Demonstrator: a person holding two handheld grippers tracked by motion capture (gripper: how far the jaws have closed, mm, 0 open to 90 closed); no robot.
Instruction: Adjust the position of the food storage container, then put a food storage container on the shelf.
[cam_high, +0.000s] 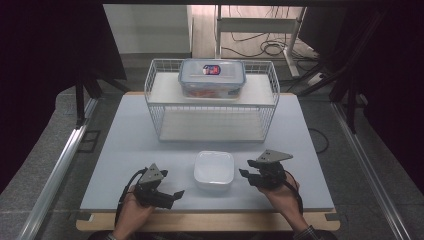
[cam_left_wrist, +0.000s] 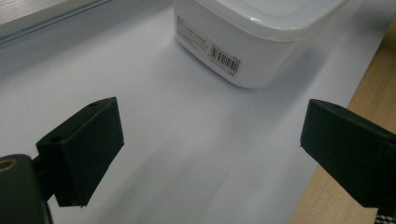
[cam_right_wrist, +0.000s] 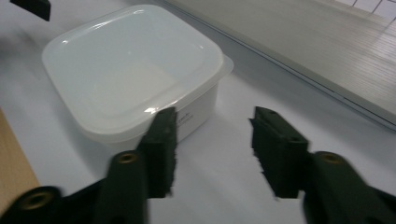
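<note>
A white square lidded tub (cam_high: 214, 170) sits near the front middle of the pale table (cam_high: 125, 145). My left gripper (cam_high: 172, 189) is low at the tub's left, pointing toward it, held in a hand. In the left gripper view the left gripper (cam_left_wrist: 212, 123) stands wide open with bare table between the jaws, and the tub (cam_left_wrist: 247, 42) with its barcode label lies ahead. My right gripper (cam_high: 246, 168) is close at the tub's right. The right gripper (cam_right_wrist: 215, 126) is open with nothing in it, its left jaw just short of the tub (cam_right_wrist: 135, 79).
A white wire rack (cam_high: 212, 107) stands at the back middle of the table. A clear clip-lid box (cam_high: 212, 77) rests on its top shelf. The rack's lower shelf (cam_right_wrist: 327, 56) runs behind the tub. The wooden table edge (cam_left_wrist: 373, 79) is near the left gripper.
</note>
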